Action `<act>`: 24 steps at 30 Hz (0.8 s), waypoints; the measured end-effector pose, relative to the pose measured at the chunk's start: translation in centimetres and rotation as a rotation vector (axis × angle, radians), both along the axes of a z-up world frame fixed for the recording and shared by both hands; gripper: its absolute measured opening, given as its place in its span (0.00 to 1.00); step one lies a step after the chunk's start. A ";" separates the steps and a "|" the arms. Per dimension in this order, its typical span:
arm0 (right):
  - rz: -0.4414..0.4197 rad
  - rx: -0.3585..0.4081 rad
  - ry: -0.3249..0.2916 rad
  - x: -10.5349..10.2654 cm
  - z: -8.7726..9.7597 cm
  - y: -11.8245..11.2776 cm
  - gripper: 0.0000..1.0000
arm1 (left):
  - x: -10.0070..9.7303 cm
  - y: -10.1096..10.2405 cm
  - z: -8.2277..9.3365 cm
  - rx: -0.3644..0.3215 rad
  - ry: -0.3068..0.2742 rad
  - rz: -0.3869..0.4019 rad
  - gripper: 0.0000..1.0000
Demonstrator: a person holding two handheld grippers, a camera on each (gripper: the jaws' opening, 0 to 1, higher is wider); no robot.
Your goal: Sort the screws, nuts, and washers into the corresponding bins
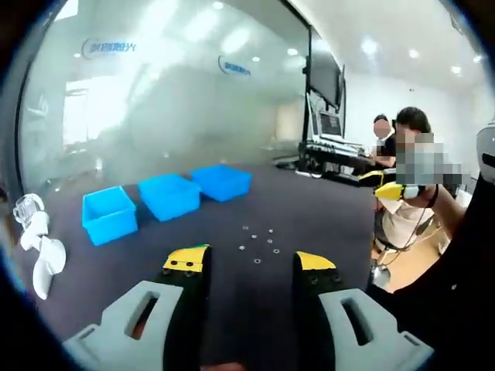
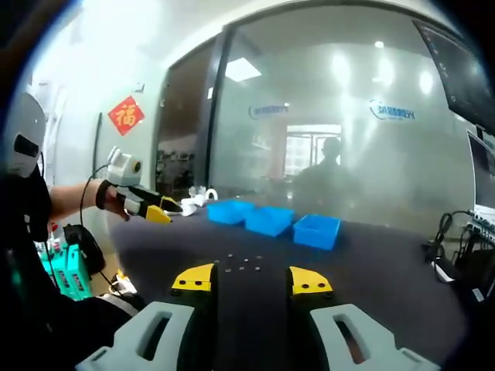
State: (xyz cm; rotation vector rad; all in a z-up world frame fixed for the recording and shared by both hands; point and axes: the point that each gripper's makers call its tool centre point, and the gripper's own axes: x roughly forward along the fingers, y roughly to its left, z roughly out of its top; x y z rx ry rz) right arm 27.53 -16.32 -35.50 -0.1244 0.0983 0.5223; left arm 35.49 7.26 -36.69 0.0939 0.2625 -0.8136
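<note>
Bins (image 1: 168,195), three blue in a row, contents hidden.

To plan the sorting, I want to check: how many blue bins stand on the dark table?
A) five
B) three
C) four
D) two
B: the left gripper view shows three blue bins in a row on the dark table, beyond the small scattered parts.

An office: frosted glass wall (image 1: 155,100) with logos, ceiling spotlights, wall monitor (image 1: 325,73), laptop desk (image 1: 332,147)
</note>
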 end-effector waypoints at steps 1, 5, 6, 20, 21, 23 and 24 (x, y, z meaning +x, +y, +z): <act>0.001 -0.003 0.003 -0.1 -0.1 0.0 0.31 | 0.1 -0.3 0.0 0.008 0.001 -0.007 0.39; 0.005 -0.011 0.013 -0.2 -0.4 -0.2 0.31 | 0.7 -1.2 -0.1 0.035 0.013 -0.030 0.39; 0.007 -0.013 0.014 -0.3 -0.5 -0.3 0.32 | 0.9 -1.4 -0.1 0.039 0.018 -0.035 0.39; 0.051 -0.047 0.058 -1.2 -2.1 -0.2 0.32 | 2.8 -5.5 -2.4 0.126 0.129 -0.084 0.37; 0.052 -0.047 0.060 -1.2 -2.1 -0.2 0.32 | 2.8 -5.8 -2.8 0.130 0.156 -0.092 0.37; 0.052 -0.047 0.061 -1.3 -2.3 -0.3 0.32 | 3.2 -6.2 -3.3 0.144 0.177 -0.091 0.37; 0.052 -0.047 0.063 -1.3 -2.3 -0.3 0.32 | 3.4 -6.4 -3.6 0.156 0.185 -0.093 0.36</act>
